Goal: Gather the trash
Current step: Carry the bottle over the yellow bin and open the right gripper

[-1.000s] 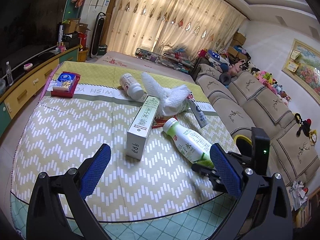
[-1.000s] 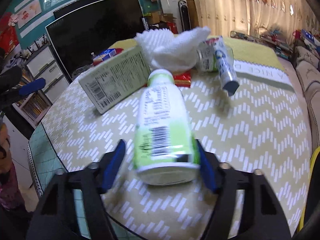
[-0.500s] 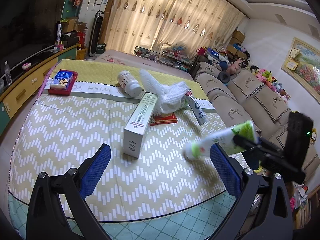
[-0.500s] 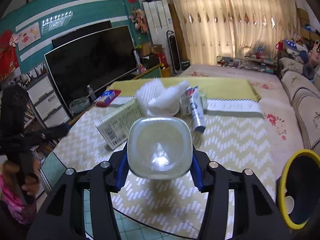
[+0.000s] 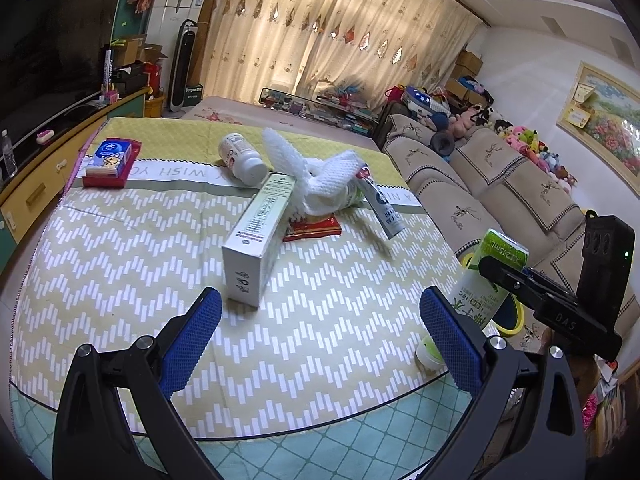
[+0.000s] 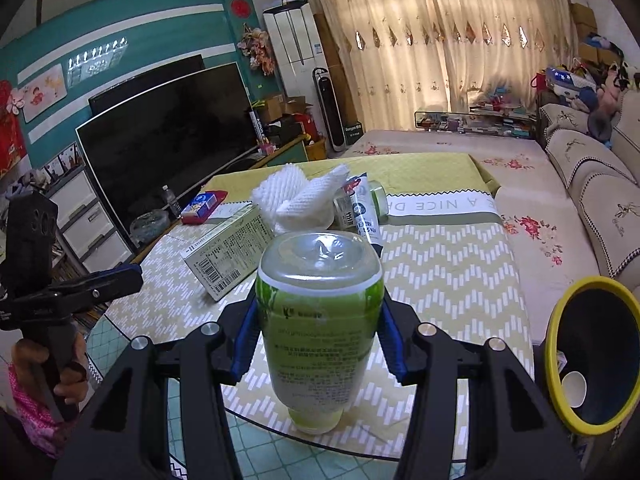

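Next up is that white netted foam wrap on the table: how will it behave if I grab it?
The white foam net looks soft and probably very light, so it should crush between the pads. It drapes over the long box and a bottle, so lifting may nudge them. Its open mesh could snag.

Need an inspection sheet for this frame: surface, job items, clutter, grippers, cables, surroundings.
Surface: table under a chevron-pattern cloth.
Job's things: green bottle clamped cap-down, off the table; long carton, white pill bottle, mesh foam wrap, red wrapper and tube lie on the cloth; yellow-rimmed bin to the right, below table level, a paper cup inside.
Clutter: tissue pack in a red tray at the far left corner.
Grippers: right gripper shut on the green bottle; left gripper open, nothing between its pads.
Cables: nothing seen.
Surroundings: television, sofa, curtains.
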